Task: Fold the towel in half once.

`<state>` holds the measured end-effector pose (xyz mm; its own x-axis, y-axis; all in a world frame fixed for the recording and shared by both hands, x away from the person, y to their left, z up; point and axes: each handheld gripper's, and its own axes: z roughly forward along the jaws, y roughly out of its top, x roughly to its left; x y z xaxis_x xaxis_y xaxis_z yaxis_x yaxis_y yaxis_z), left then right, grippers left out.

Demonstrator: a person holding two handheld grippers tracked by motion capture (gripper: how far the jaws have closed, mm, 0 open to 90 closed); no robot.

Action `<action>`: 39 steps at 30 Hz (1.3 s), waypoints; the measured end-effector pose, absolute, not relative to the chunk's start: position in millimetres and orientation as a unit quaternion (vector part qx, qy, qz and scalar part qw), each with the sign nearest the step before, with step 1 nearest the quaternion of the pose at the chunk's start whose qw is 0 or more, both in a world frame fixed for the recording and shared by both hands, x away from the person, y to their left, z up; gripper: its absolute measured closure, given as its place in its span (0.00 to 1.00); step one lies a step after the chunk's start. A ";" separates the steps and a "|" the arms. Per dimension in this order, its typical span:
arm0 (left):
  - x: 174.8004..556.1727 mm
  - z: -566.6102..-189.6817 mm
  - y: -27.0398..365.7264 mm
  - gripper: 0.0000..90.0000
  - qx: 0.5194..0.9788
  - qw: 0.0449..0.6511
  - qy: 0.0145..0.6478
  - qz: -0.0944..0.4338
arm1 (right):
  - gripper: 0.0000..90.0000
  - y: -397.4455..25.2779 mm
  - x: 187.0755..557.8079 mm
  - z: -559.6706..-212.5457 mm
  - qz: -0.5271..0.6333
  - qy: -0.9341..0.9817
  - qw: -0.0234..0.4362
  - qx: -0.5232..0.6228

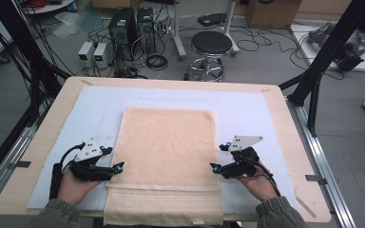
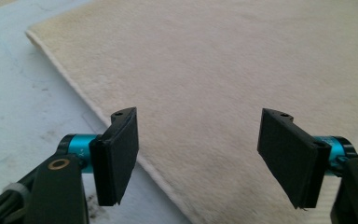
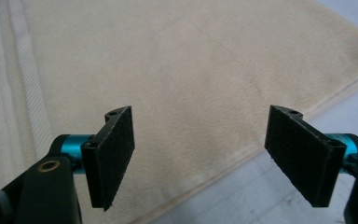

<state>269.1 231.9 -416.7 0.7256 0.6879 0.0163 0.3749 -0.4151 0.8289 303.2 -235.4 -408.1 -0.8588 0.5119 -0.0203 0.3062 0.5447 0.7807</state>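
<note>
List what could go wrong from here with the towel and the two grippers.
1. Both jaws stand wide open over the towel's side edges; the left hand-held gripper or right hand-held gripper might pinch the pale blue mat beneath along with it.
2. The towel's near end hangs over the table edge, so a pull may drag it off.
3. Uneven grasps could skew any fold.

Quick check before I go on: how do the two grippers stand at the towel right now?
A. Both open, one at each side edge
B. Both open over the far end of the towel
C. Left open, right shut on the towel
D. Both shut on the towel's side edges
A: the left gripper and the right gripper each have their jaws spread wide with nothing between them, at opposite side edges of the towel.
</note>
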 end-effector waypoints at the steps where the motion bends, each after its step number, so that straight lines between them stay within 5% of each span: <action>1: 267.6 -418.3 232.3 0.39 0.825 0.434 0.319 0.173 | 0.28 -233.8 301.9 -410.6 0.415 0.871 0.118 0.236; 10: 263.9 -433.5 228.0 0.49 0.840 0.420 0.308 0.152 | 0.48 -219.2 299.7 -436.1 0.396 0.891 0.080 0.207; 14: 265.6 -440.7 225.8 0.63 0.850 0.414 0.297 0.136 | 0.65 -218.4 300.4 -437.1 0.389 0.895 0.074 0.204; 24: 265.7 -441.5 222.1 0.90 0.851 0.414 0.293 0.140 | 0.90 -217.4 301.3 -437.7 0.389 0.898 0.070 0.195; 39: 260.8 -425.6 225.2 0.95 0.837 0.433 0.294 0.158 | 0.94 -221.6 301.7 -423.5 0.410 0.889 0.063 0.193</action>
<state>260.8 225.2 -425.6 0.7770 0.6295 0.0099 0.3556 -0.4518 0.8182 301.7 -221.6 -423.5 -0.9173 0.3955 0.0469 0.2926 0.5895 0.7529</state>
